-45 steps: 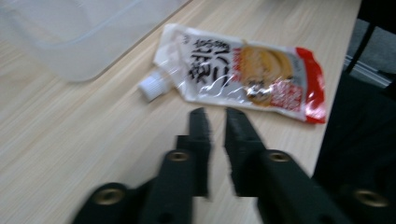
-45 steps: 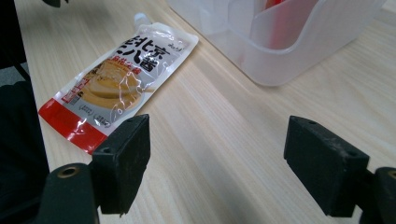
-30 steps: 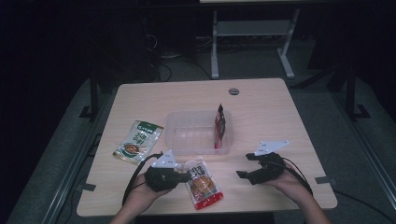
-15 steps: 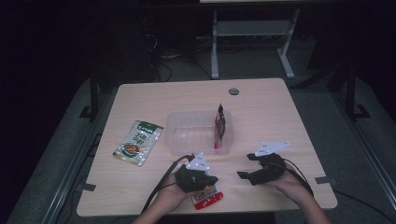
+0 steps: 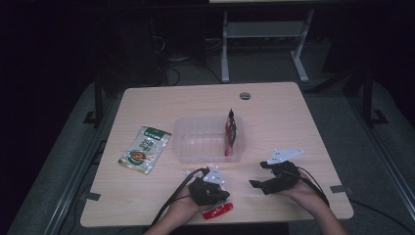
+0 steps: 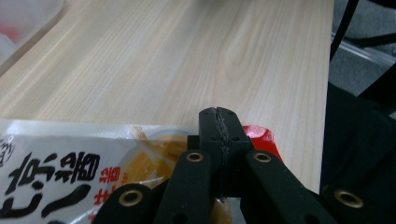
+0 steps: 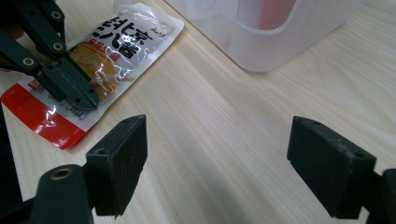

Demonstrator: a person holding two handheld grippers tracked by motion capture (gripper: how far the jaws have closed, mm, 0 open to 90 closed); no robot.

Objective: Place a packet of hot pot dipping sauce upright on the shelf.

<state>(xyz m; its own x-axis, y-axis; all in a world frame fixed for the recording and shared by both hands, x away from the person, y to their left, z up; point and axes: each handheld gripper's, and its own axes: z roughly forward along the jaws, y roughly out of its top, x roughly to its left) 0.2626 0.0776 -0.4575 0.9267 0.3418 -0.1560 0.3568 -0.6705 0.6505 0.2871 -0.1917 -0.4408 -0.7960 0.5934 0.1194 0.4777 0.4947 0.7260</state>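
— What's my left gripper (image 5: 219, 194) got?
— Its jaws are pressed together on the sauce packet (image 7: 100, 60), lying flat near the table's (image 5: 274, 105) front edge: glossy, white top with black lettering, orange middle, red bottom band.
— And my right gripper (image 7: 217, 163)?
— Jaws wide apart, holding nothing, beside the clear tub (image 7: 275, 35).

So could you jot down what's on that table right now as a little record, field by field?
Surface: pale wooden table
Left gripper: jaws closed, resting on the red-and-white sauce packet near the table's front edge
Right gripper: jaws wide apart, nothing between them, over bare wood
Container: clear plastic tub at the table's middle
In the tub: a dark red pouch standing against its right wall
Elsewhere: green-and-white flat packet lying left of the tub
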